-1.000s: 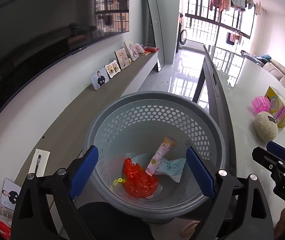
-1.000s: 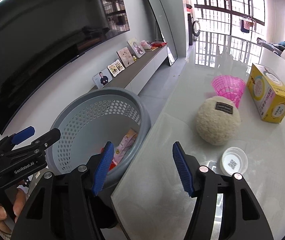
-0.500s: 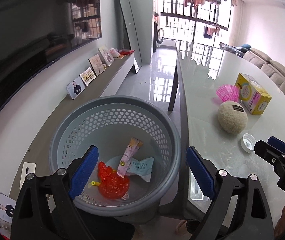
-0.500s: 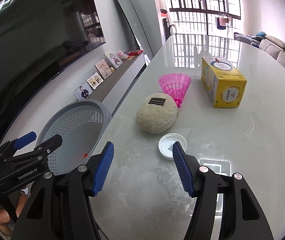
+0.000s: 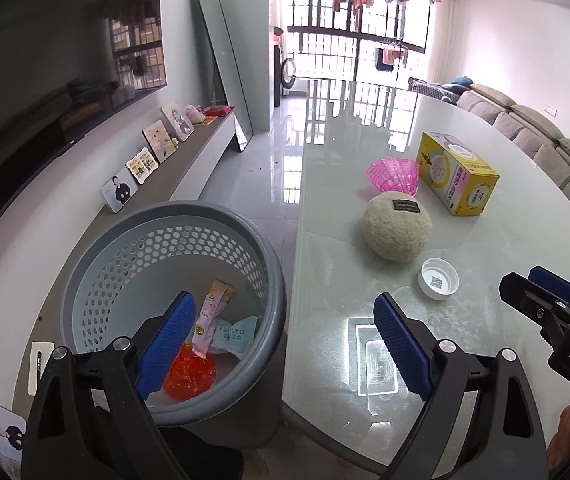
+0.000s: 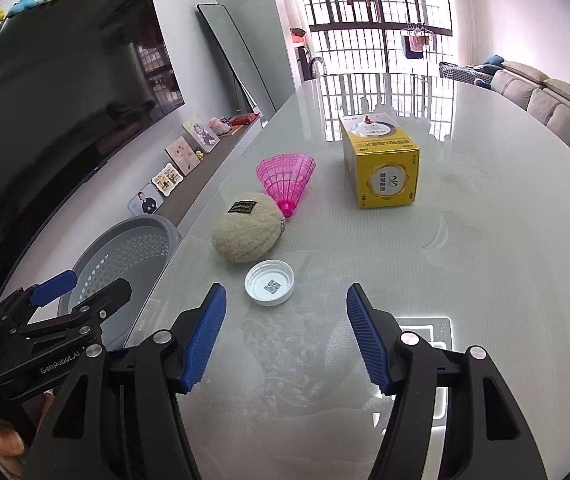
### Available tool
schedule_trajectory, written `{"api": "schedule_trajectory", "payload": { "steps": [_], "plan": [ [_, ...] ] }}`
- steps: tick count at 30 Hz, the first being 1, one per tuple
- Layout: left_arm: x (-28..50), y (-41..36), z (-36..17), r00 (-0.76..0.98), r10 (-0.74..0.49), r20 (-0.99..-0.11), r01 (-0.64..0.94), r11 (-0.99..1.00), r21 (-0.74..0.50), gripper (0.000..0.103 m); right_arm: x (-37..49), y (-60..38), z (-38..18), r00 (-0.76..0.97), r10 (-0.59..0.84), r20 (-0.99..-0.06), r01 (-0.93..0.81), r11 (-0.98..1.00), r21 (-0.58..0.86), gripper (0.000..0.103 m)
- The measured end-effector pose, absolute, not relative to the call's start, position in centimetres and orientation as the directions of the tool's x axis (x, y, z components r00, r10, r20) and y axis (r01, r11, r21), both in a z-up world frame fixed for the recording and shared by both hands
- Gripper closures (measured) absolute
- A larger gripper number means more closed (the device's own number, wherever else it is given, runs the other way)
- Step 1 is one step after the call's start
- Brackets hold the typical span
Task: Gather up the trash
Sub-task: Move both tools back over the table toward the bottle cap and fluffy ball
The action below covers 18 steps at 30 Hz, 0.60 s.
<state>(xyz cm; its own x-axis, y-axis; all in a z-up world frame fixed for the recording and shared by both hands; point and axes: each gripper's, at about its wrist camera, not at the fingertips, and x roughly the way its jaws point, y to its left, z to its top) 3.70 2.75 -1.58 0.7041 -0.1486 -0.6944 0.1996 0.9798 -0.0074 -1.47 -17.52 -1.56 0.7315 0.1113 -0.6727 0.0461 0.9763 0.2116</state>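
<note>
While the grey perforated basket (image 5: 269,280) stands on the floor against the table's left edge, holding an orange wrapper (image 5: 191,372), a pink sachet (image 5: 211,316) and a pale blue packet (image 5: 235,334), the left gripper (image 5: 285,350) hangs with jaws wide and empty, straddling basket rim and glass table (image 5: 485,264). On the tabletop a white bottle cap (image 6: 269,282) lies just beside a cream fuzzy pouch (image 6: 247,233), a pink shuttlecock (image 6: 287,178) behind it and a yellow box (image 6: 381,164) further right. The right gripper (image 6: 285,336), jaws parted with nothing between them, hovers near the cap.
</note>
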Motion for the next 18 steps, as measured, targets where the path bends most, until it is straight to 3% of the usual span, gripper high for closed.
{"api": "schedule_trajectory", "payload": {
  "steps": [18],
  "plan": [
    [4.2, 1.0, -1.2, 0.703, -0.170, -0.690, 0.226, 0.974, -0.010, 0.012, -0.3, -19.5, -2.5, 0.717, 0.099, -0.690, 0.074, 0.973, 0.217, 0.043]
  ]
}}
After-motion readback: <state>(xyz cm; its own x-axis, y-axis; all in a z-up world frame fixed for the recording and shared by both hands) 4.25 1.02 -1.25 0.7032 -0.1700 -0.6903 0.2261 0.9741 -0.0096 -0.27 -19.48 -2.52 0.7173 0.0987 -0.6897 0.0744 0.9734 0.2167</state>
